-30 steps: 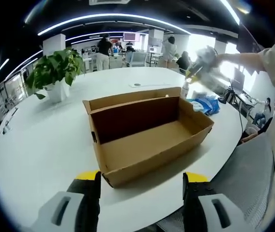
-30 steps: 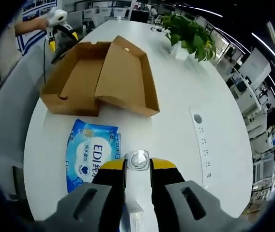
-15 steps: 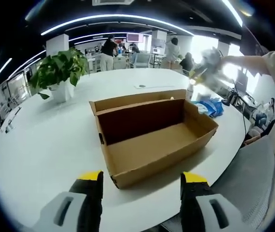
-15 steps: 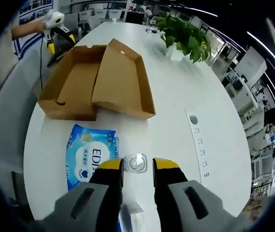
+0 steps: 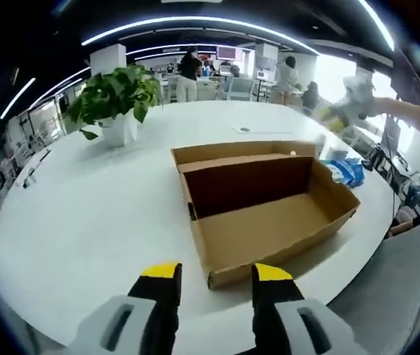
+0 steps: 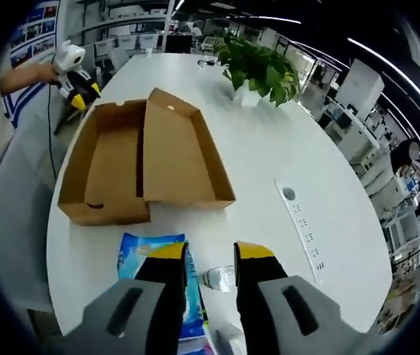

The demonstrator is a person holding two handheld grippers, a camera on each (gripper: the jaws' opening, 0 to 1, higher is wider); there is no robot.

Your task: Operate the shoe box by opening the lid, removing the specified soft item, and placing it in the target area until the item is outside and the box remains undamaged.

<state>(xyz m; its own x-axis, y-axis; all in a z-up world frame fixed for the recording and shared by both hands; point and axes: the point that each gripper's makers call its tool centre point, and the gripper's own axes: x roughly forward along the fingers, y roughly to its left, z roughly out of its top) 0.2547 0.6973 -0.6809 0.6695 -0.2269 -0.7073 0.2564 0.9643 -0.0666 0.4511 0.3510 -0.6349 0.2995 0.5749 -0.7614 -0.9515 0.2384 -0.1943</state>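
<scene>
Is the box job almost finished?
Nearly. The box is open and empty, its lid folded back and looking unharmed. The blue wipes pack lies on the table beside it. Both tools, left and right, are open and hold nothing.

The left gripper (image 5: 216, 277) is hovering just in front of the box's (image 5: 269, 214) near corner, its yellow-tipped jaws standing parted with nothing between them. The right gripper (image 6: 210, 255) is hanging above the far side of the box, jaws also parted and gripping nothing. A bare forearm (image 6: 24, 76) is holding the left gripper at the box's far end.
</scene>
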